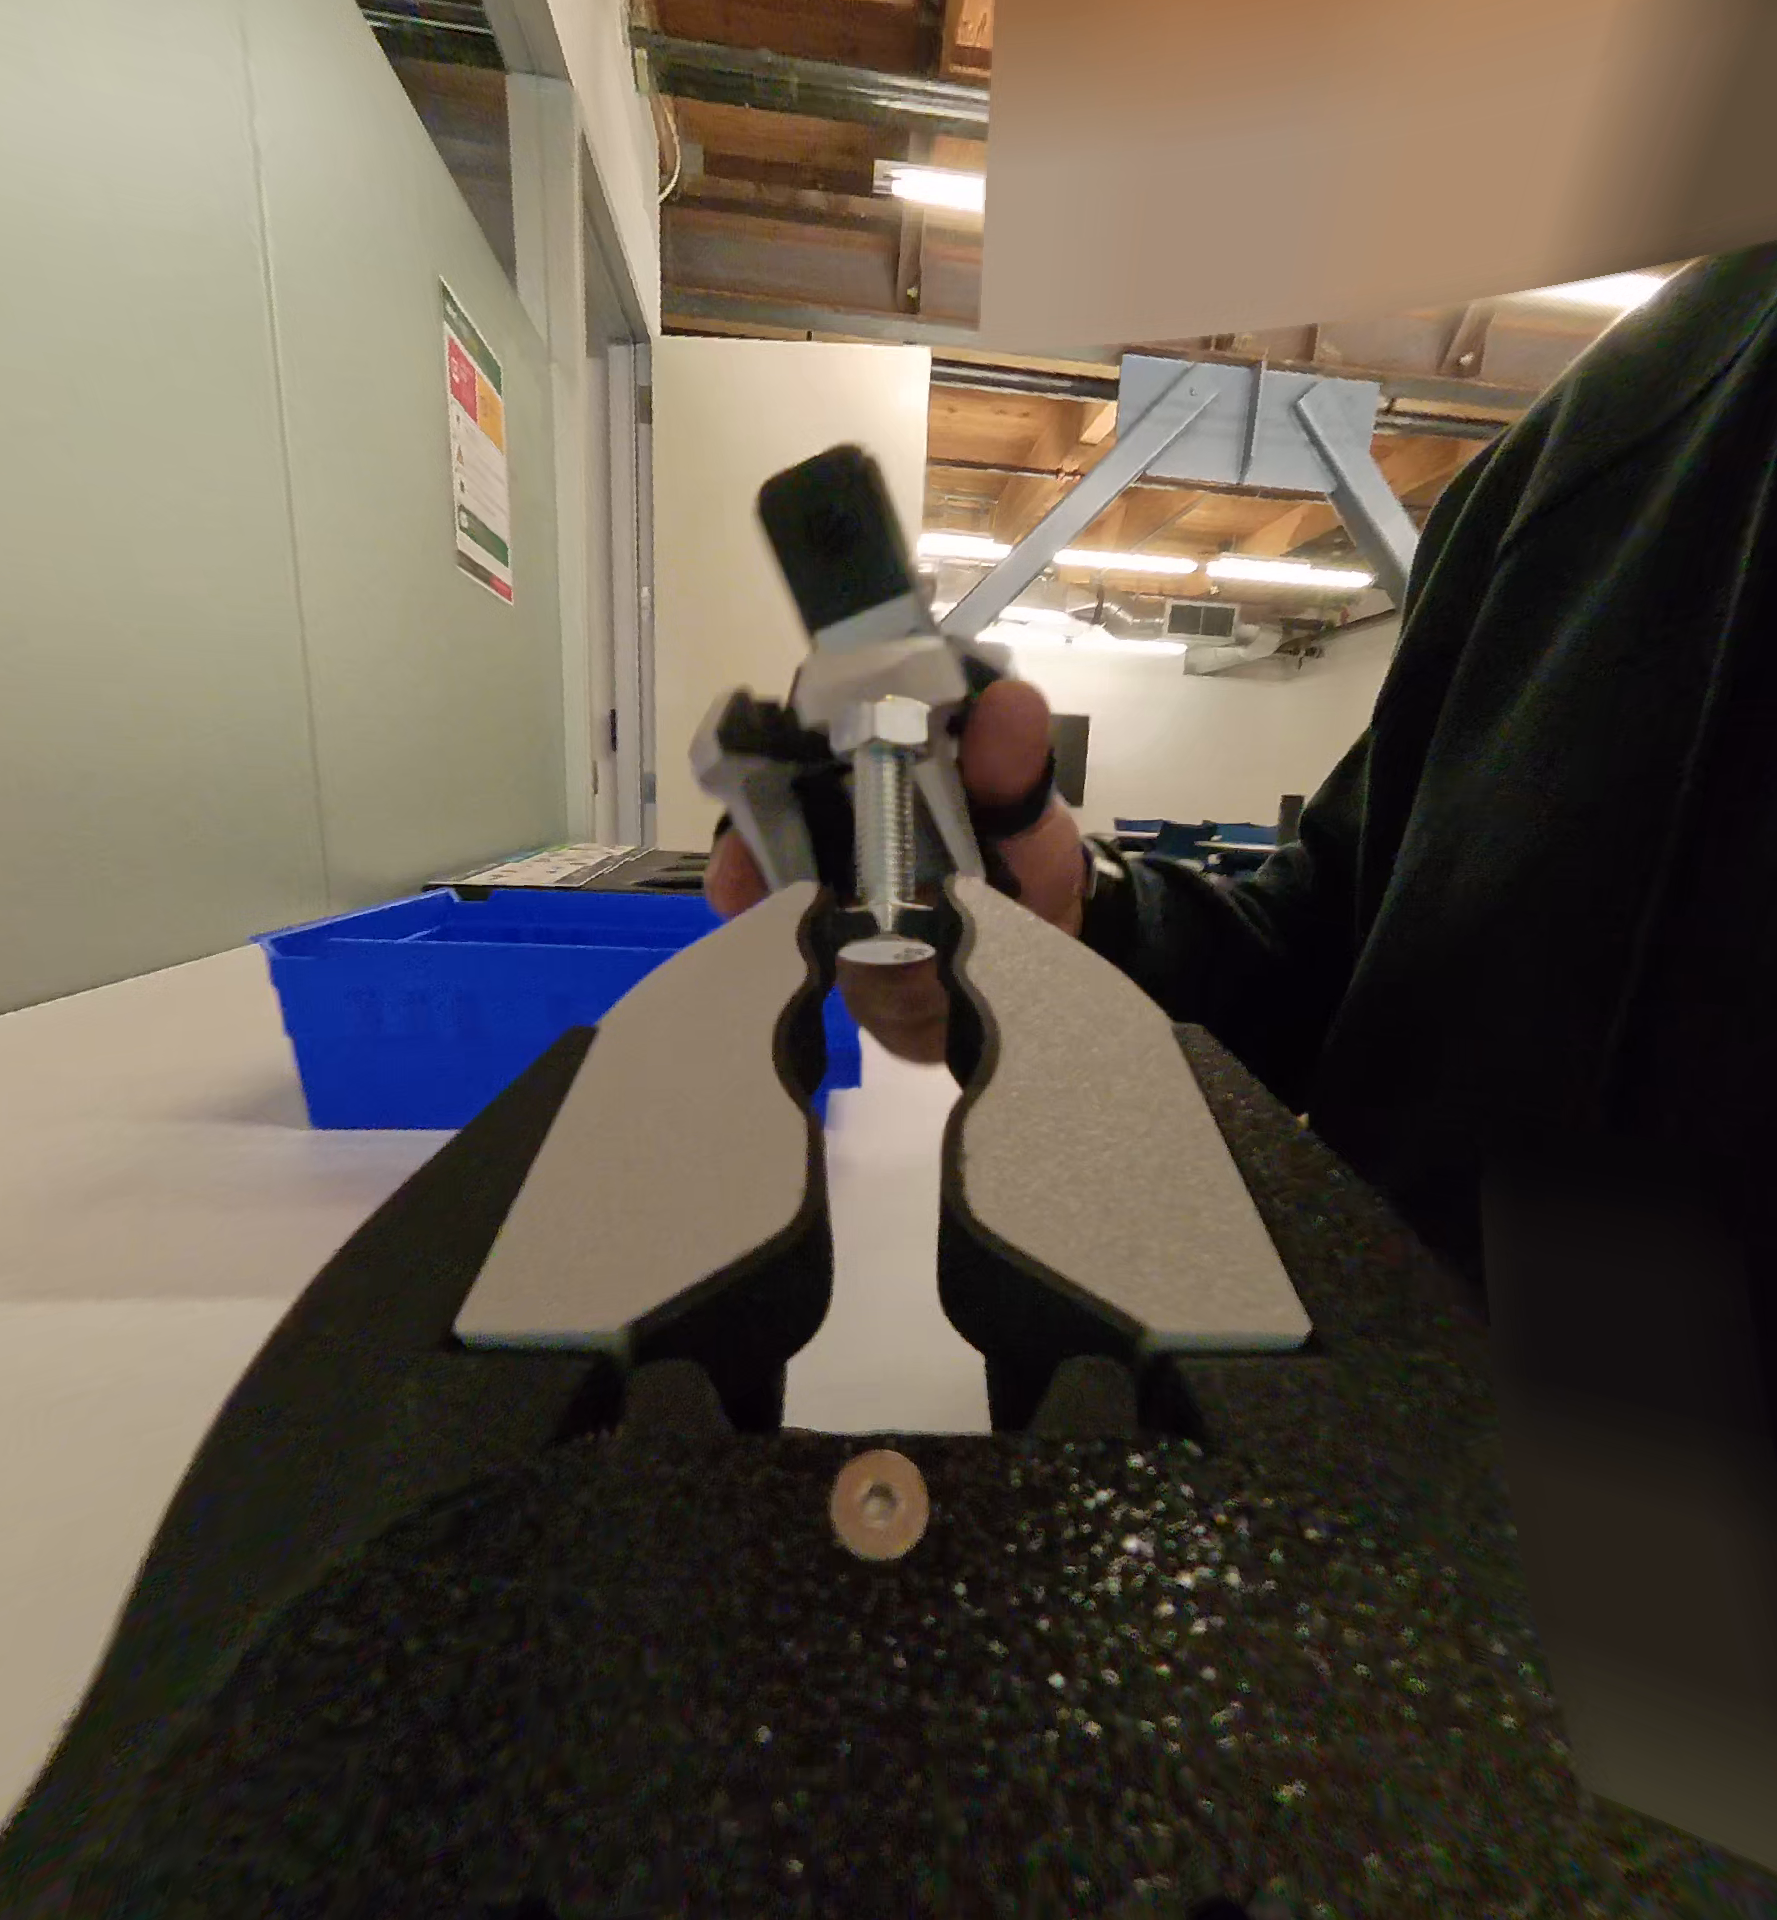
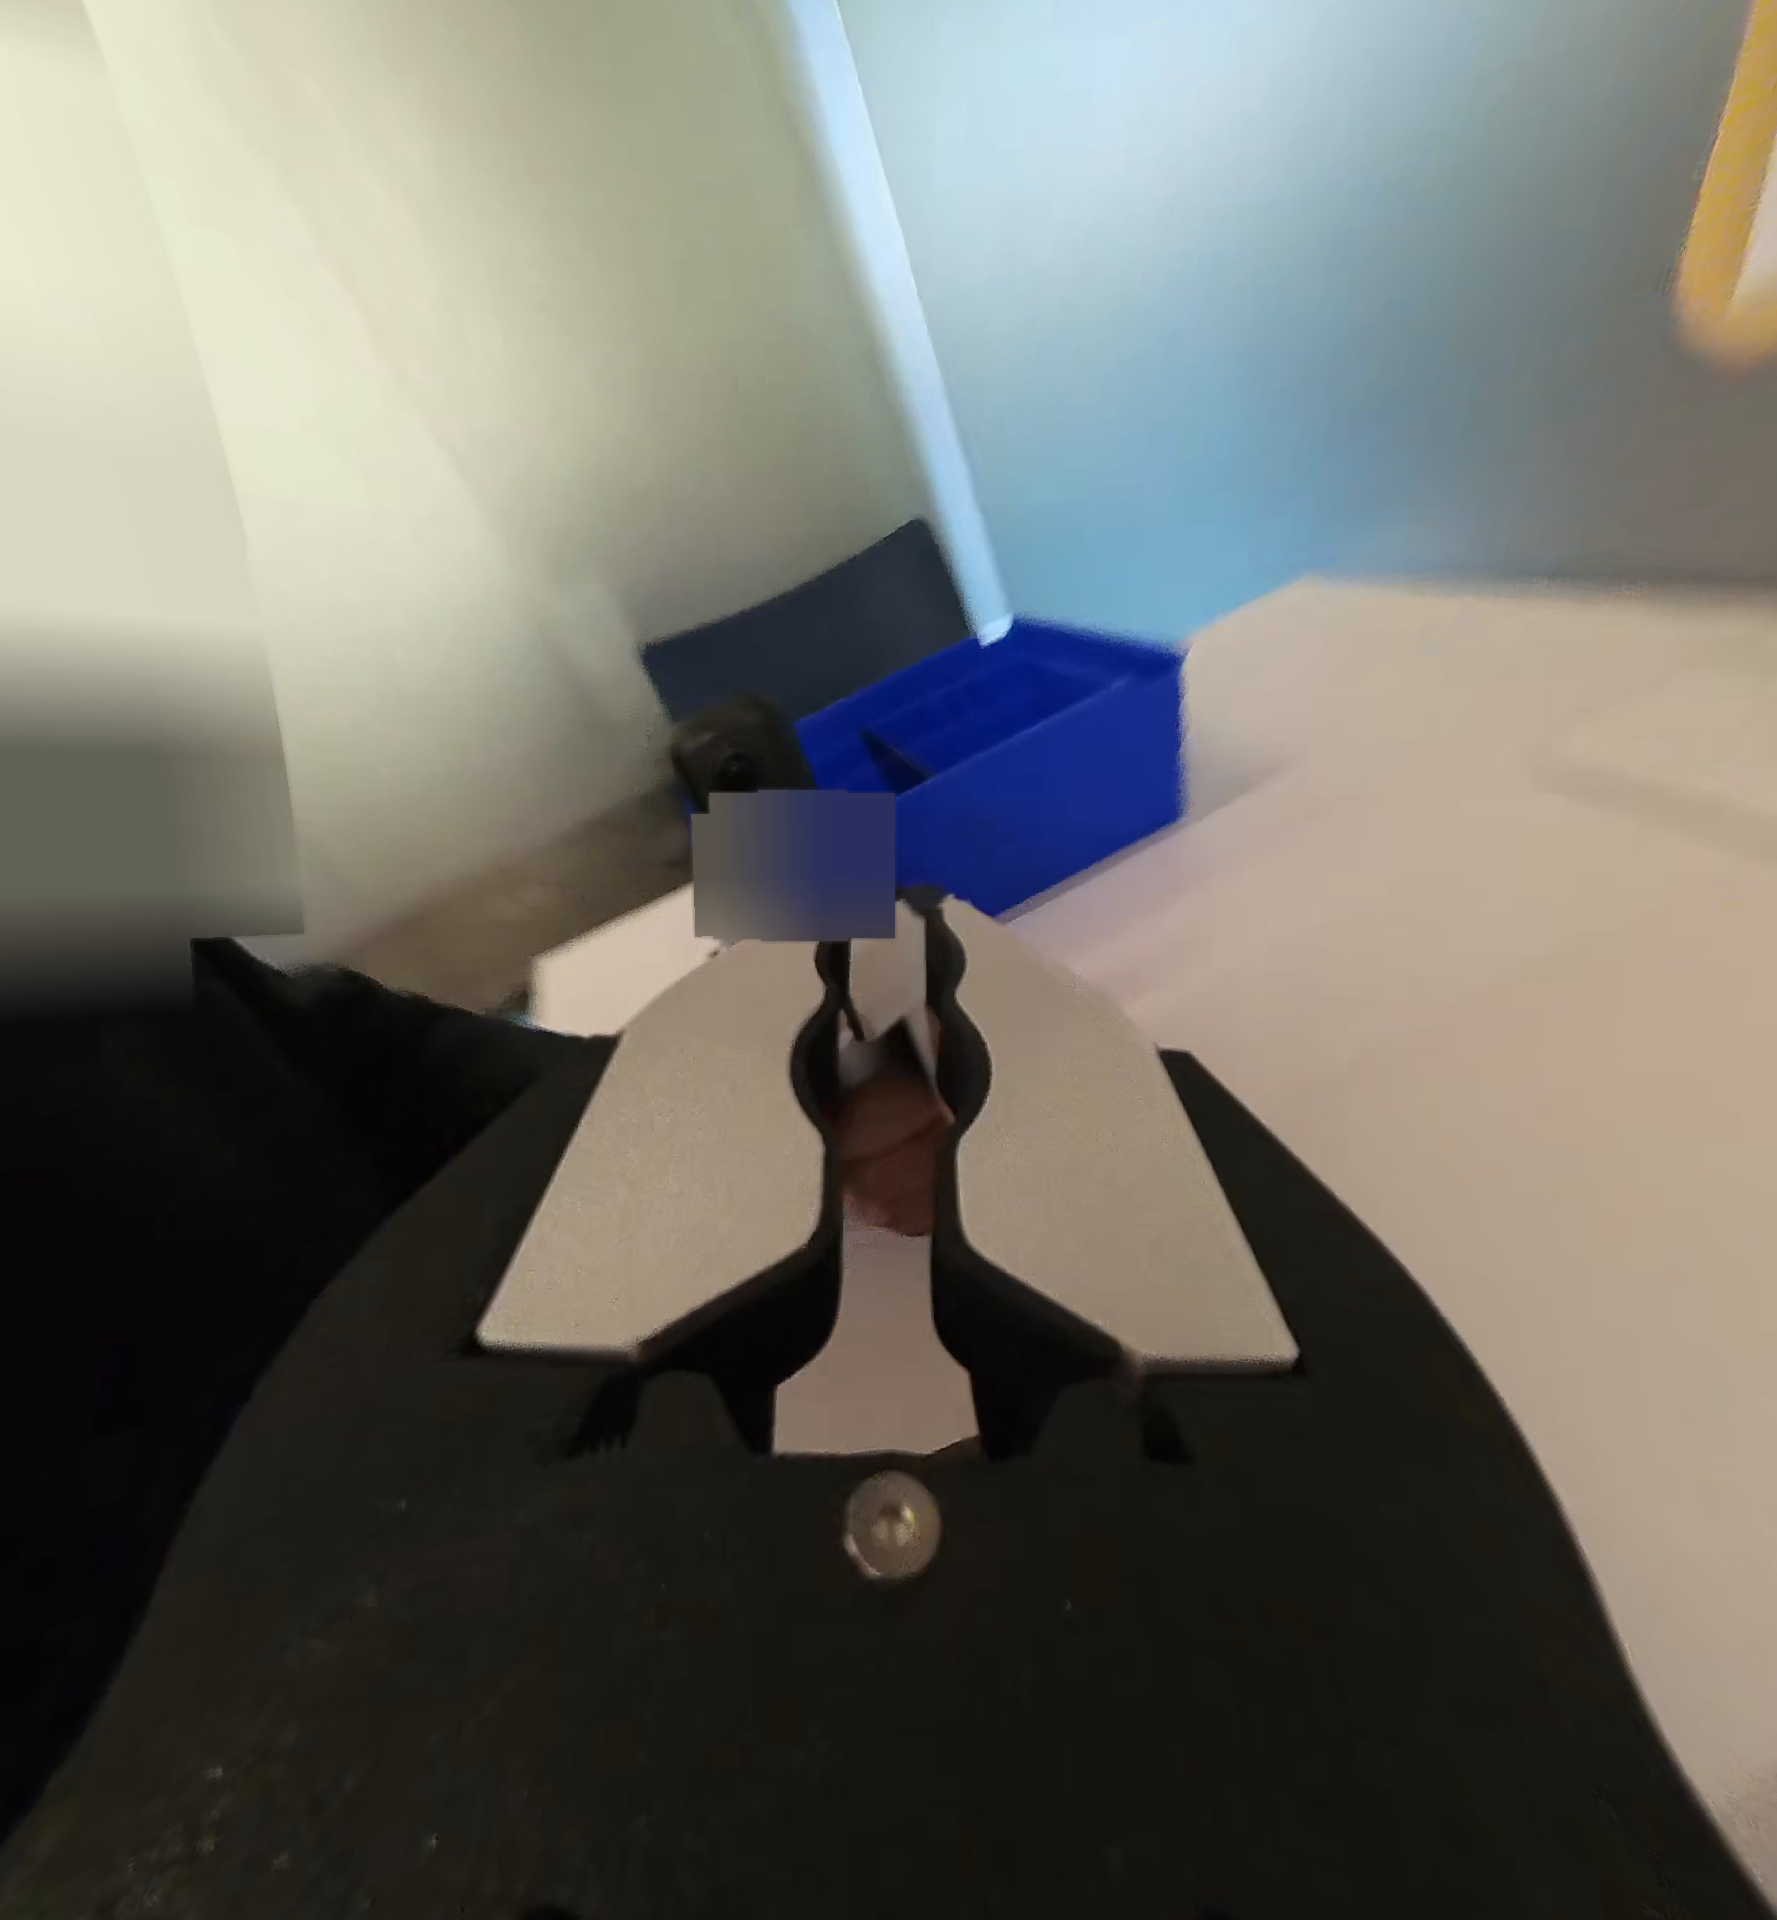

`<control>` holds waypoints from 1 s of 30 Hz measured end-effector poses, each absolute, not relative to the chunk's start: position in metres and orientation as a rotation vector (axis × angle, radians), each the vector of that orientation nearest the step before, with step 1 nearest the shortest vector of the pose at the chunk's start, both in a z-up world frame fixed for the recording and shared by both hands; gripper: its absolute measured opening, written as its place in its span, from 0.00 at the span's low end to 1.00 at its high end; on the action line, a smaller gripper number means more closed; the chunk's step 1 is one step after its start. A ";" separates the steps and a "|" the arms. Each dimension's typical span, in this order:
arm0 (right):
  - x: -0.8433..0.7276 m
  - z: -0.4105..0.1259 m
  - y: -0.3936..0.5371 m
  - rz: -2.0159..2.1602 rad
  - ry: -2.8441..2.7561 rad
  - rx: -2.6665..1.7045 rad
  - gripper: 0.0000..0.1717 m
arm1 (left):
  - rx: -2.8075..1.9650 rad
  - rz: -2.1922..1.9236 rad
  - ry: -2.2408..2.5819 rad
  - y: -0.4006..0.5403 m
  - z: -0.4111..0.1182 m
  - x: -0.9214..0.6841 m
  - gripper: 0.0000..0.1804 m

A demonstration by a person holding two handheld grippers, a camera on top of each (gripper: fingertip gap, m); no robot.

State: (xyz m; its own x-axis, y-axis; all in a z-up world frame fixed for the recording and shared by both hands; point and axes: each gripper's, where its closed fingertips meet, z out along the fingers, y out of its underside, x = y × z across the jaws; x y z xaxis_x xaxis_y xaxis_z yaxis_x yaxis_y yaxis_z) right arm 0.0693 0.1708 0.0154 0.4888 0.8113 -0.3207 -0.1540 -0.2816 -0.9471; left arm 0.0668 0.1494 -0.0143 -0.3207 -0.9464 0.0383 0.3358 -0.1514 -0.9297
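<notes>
left claw point(image 1: 879, 920): clamps hex bolt point(image 1: 886, 821) by its head
right claw point(image 1: 889, 727): pinches the nut point(image 1: 882, 727)
handling: rigid steel, slick; grip flats

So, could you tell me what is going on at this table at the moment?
A person in a dark sleeve holds a handheld tool in each hand above a white table. The left tool grips a silver bolt by its head, shank pointing away. The right tool faces it, its fingers flanking the nut on the bolt's far end; whether they press on it is unclear. A blue divided bin sits on the table behind.
</notes>
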 end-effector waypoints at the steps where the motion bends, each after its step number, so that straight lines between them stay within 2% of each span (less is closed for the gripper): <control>1: 0.072 0.023 0.168 0.977 -0.652 -1.547 0.08 | -0.847 -1.632 1.106 0.152 -0.016 0.067 0.10; 3: 0.072 0.030 0.159 0.851 -0.818 -1.521 0.09 | -0.875 -1.558 1.132 0.156 -0.019 0.068 0.10; 8: 0.064 0.008 0.152 0.551 -1.147 -1.648 0.17 | -0.898 -1.367 1.193 0.163 -0.025 0.069 0.10; 14: 0.052 0.001 0.150 0.495 -1.240 -1.694 0.21 | -0.890 -1.278 1.257 0.162 -0.031 0.071 0.10; 18: 0.053 -0.015 0.151 0.434 -1.293 -1.751 0.19 | -0.877 -1.248 1.307 0.156 -0.036 0.073 0.10; 21: 0.050 -0.019 0.147 0.474 -1.313 -1.760 0.11 | -0.858 -1.257 1.328 0.151 -0.036 0.073 0.10; 30: 0.039 -0.008 0.130 0.787 -1.281 -1.608 0.10 | -0.783 -1.572 1.298 0.131 -0.025 0.066 0.10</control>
